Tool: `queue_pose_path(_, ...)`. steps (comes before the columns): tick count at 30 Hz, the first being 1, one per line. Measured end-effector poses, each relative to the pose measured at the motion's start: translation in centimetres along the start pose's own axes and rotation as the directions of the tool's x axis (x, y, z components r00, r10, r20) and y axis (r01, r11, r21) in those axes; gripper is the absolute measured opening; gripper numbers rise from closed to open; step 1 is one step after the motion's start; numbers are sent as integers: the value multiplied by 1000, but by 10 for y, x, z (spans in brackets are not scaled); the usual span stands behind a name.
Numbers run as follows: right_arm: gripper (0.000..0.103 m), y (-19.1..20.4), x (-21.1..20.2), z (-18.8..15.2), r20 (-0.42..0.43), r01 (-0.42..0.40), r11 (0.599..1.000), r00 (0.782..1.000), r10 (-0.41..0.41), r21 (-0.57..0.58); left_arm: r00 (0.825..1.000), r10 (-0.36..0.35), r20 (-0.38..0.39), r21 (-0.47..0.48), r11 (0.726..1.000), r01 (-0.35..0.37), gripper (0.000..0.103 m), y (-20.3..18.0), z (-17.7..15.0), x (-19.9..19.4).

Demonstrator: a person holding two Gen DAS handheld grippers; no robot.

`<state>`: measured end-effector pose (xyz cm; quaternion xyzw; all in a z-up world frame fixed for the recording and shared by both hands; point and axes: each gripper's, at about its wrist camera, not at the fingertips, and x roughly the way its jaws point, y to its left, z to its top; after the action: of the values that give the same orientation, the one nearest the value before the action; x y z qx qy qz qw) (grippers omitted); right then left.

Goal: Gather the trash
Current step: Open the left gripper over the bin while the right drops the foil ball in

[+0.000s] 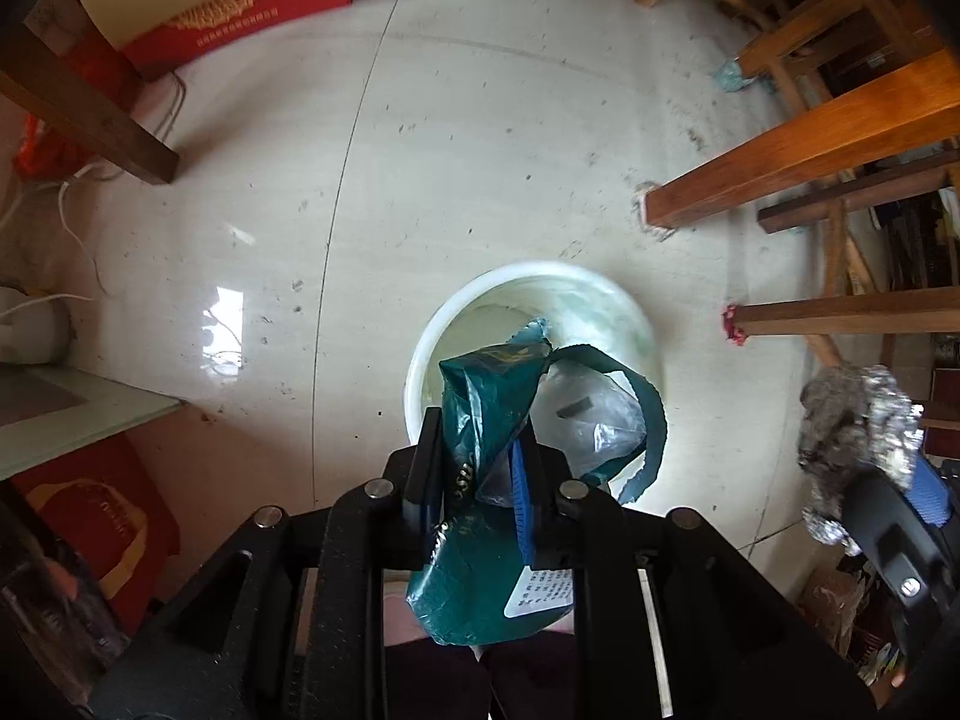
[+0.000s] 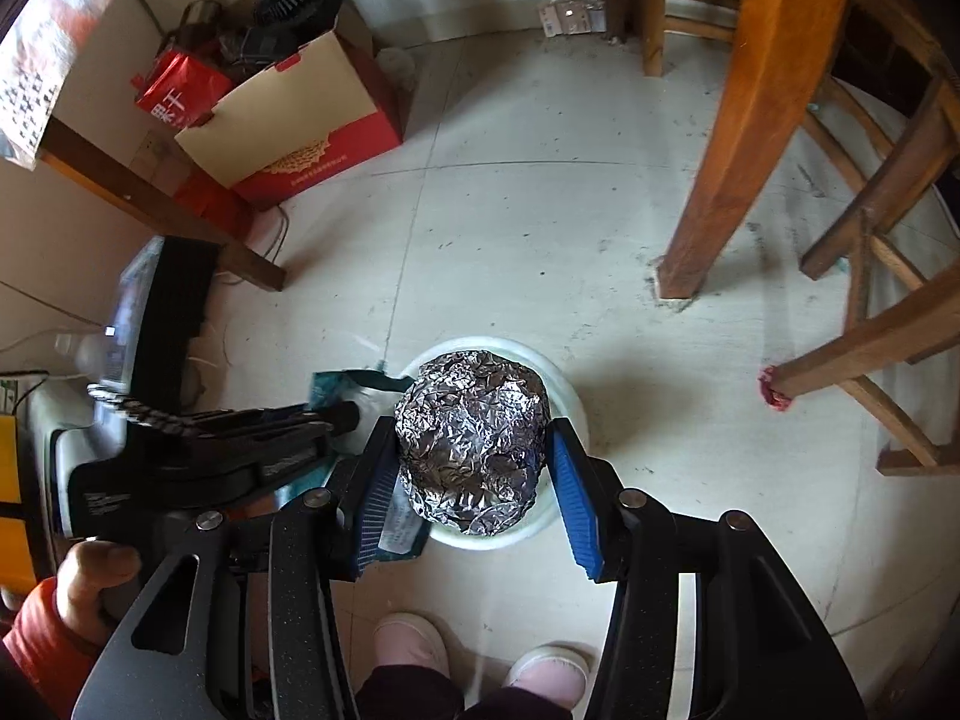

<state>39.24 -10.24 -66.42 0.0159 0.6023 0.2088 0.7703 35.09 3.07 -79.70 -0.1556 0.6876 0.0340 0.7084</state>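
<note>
My left gripper [image 1: 480, 438] is shut on a crumpled dark green plastic bag [image 1: 486, 396] with a white label, pointing straight down over a white round bin [image 1: 456, 312] on the floor. Clear plastic [image 1: 594, 420] lies inside the bin. In the right wrist view my right gripper [image 2: 471, 429] is shut on a crumpled foil ball [image 2: 474, 438], both blue pads against it, just above the bin [image 2: 570, 396]. The left gripper [image 2: 336, 414] with the green bag [image 2: 342, 384] hangs close on the left. The foil ball [image 1: 858, 414] also shows at the right edge of the left wrist view.
Wooden table legs [image 1: 780, 150] [image 2: 738, 150] and chair legs [image 2: 840, 360] stand to the right of the bin. A red-and-cream box [image 2: 300, 138] sits at the back left. White cables [image 1: 78, 228] run along the left. The person's pink shoes [image 2: 414, 642] stand just behind the bin.
</note>
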Motion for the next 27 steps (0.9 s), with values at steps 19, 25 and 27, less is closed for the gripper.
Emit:
queue_pose_path(19, 67, 8, -14, 7, -106, 7, 1000, 994, -5, 17, 999, 29, -40, 6, 1000, -29, 48, 6, -9, -35)
queue_pose_path(25, 67, 28, -80, 25, -79, 12, 1000, 997, -11, 7, 999, 39, -4, 36, 999, -39, 48, -6, -22, -123)
queue_pose_path(27, 67, 36, -105, 31, -67, 19, 1000, 998, -19, -3, 999, 32, 14, 38, 999, -33, 48, -9, -25, -156)
